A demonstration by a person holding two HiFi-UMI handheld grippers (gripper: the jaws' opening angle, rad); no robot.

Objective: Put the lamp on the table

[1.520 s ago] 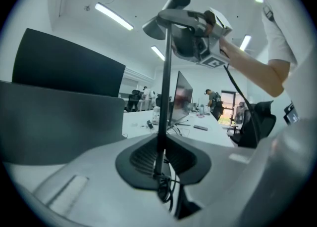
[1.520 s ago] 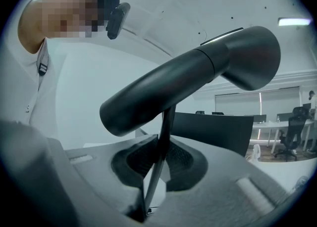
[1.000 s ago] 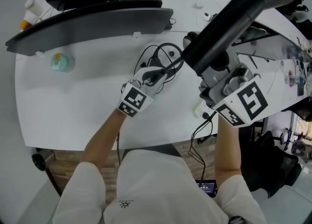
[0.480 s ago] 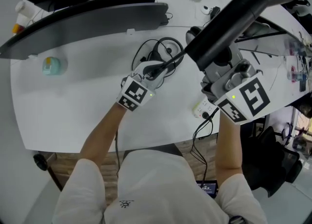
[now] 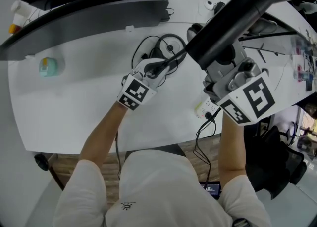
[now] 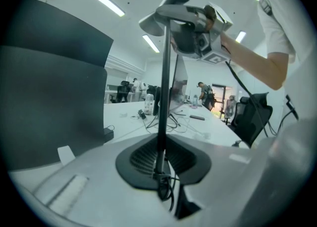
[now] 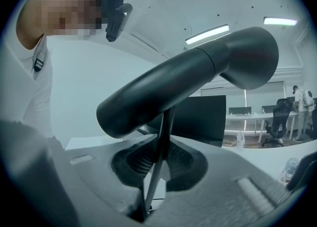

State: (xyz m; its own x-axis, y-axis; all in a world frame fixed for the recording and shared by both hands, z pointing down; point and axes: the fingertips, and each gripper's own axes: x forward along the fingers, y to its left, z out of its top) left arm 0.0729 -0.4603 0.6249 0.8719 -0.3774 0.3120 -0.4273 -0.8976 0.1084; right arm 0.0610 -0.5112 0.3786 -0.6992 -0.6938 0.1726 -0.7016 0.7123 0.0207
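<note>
The black lamp has a thick tube head (image 5: 237, 18) on a thin stem, and both grippers hold it over the white table (image 5: 69, 112). My left gripper (image 5: 157, 69) is shut on the lower stem (image 6: 162, 122), just above a coil of black cable (image 5: 159, 48). In the left gripper view the left gripper (image 6: 163, 184) pinches the stem, with the lamp head (image 6: 173, 11) overhead. My right gripper (image 5: 220, 68) is shut on the stem (image 7: 159, 161) right under the lamp head (image 7: 188, 82); the right gripper (image 7: 146, 199) clamps it low in its own view. The lamp's foot is hidden.
A dark monitor (image 5: 89, 16) stands along the table's far side. A small teal object (image 5: 48, 66) lies at the left. A white plug block (image 5: 204, 108) with a hanging cable sits at the near edge. Clutter and a black chair (image 5: 277, 161) are at the right.
Both grippers have sunk a little towards the table with the lamp between them. Both grips are unchanged.
</note>
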